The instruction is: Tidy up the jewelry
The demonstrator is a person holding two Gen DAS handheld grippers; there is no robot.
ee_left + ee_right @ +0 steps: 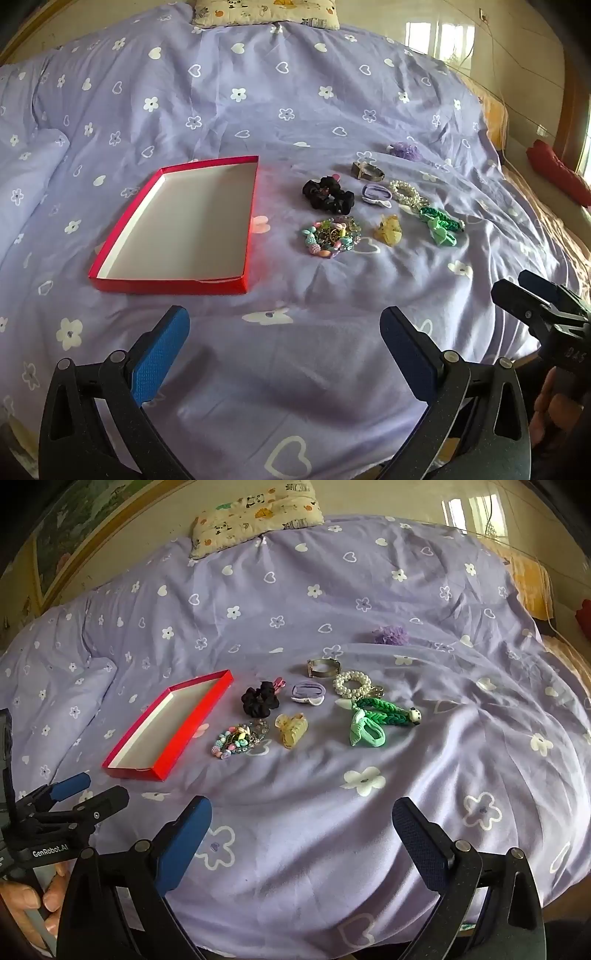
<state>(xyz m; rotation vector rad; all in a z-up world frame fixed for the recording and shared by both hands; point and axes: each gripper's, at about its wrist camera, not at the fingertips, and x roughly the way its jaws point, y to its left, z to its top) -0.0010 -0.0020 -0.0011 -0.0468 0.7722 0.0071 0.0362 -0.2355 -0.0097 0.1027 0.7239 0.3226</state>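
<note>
Bedspread (295,92) holds red tray (207,284), jewelry; claws agape

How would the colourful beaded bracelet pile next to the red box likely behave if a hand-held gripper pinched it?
The beaded bracelet pile looks like loose strands heaped together, so it would probably sag and dangle rather than lift as one stiff piece. Its rounded, glossy beads may slip between the pads. On the soft quilt, pushing it would likely spread it, not slide it.
</note>
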